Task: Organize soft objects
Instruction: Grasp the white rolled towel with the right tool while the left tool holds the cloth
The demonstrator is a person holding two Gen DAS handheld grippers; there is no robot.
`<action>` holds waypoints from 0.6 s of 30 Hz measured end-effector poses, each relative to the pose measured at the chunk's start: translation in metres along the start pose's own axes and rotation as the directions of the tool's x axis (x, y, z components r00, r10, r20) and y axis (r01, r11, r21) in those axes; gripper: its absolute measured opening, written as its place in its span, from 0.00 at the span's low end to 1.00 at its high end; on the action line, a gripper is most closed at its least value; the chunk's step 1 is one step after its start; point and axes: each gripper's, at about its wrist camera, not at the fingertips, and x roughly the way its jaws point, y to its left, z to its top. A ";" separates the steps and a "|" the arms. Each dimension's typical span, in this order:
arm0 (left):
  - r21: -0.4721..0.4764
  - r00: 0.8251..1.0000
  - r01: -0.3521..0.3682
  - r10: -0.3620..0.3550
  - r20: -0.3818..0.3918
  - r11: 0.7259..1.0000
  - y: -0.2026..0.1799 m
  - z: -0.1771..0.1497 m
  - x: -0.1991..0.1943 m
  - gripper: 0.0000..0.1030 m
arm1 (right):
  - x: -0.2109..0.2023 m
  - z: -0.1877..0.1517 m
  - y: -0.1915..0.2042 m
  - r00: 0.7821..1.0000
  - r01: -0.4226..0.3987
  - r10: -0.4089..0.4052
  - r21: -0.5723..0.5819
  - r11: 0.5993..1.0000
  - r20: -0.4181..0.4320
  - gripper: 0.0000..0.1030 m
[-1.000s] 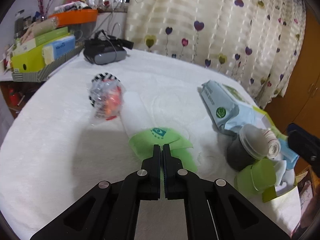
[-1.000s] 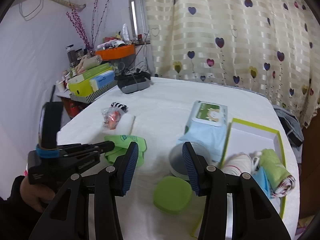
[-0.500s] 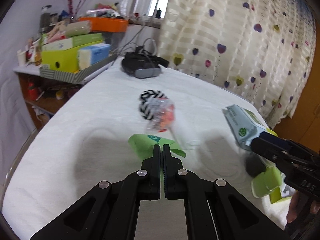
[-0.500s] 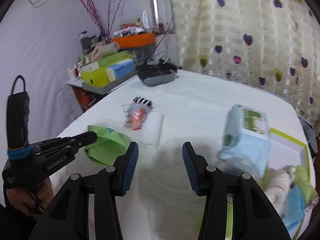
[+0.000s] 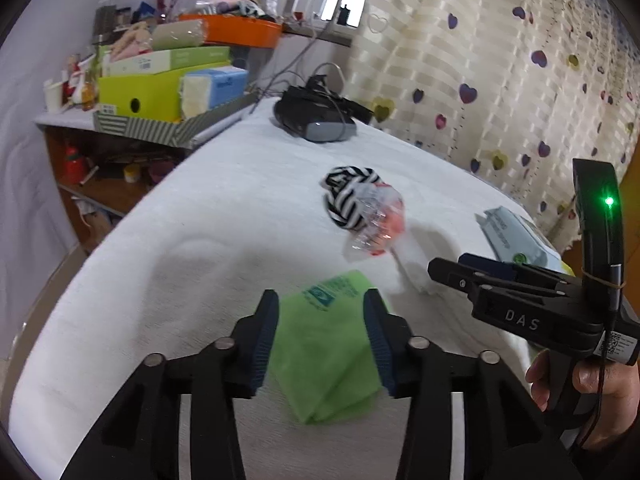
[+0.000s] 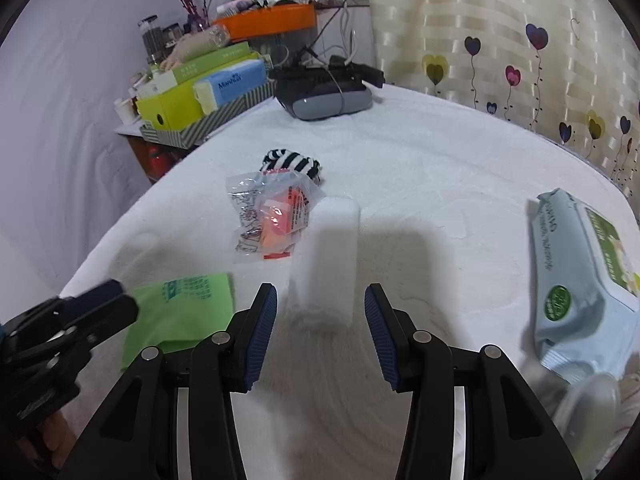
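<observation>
L gripper (image 5: 320, 320): black two-finger tongs w/ blue ribbed pads; jaws have just been opening and stand wide apart. Folded lime-green cloth w/ teal print (image 5: 324, 344) lies on the cover btwn the pads; pads don't press it, nothing held.
R gripper (image 6: 320, 320): same type, jaws spread wide, nothing gripped. Near end of the white rectangular foam block (image 6: 328, 256) sits just ahead of the gap btwn its fingers, apart from both pads.
Landmark: white foam block, lying lengthwise on the white fuzzy table cover (image 6: 440, 184).
Green cloth: just left of the block's near end in R wrist view, flat on the cover; L gripper's tips overlap its left edge there.
Clear crinkly plastic bag w/ orange-pink contents (image 6: 268, 216): touching the block's far-left side.
Black-and-white striped fabric bundle (image 6: 292, 162): just behind that bag, beyond the block's far end.
Pale-blue wet-wipes pack w/ green label (image 6: 580, 276): well right of the block, near the cover's right edge.
Dark grey headset w/ cables (image 6: 324, 92): far beyond the block, at the cover's back edge.
Side shelf w/ lime-green box, blue tissue pack, orange tray (image 6: 264, 20): back-left of the block, off the cover.
Cream curtain w/ heart balloons (image 6: 520, 40): behind the block, past the table.
Person's hand (image 5: 600, 396): on R gripper's handle, right of the block in L wrist view.
</observation>
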 end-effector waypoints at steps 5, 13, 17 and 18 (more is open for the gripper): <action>-0.002 0.998 -0.009 0.008 -0.068 1.000 0.002 -0.001 0.019 0.48 | 0.018 0.004 0.001 0.999 0.026 -0.026 -0.003 1.000 -0.035 0.46; 0.051 0.992 -0.067 0.072 -0.106 0.996 -0.010 -0.006 0.033 0.51 | 0.032 0.004 0.006 0.996 0.062 -0.064 -0.022 0.998 -0.057 0.45; 0.087 0.987 -0.116 0.124 -0.104 0.989 -0.018 -0.008 0.035 0.41 | 0.029 0.004 0.006 0.996 0.070 -0.071 -0.022 0.997 -0.060 0.23; 0.091 0.985 -0.126 0.135 -0.104 0.988 -0.019 -0.008 0.035 0.27 | 0.027 0.003 0.005 0.996 0.067 -0.068 -0.020 0.998 -0.062 0.22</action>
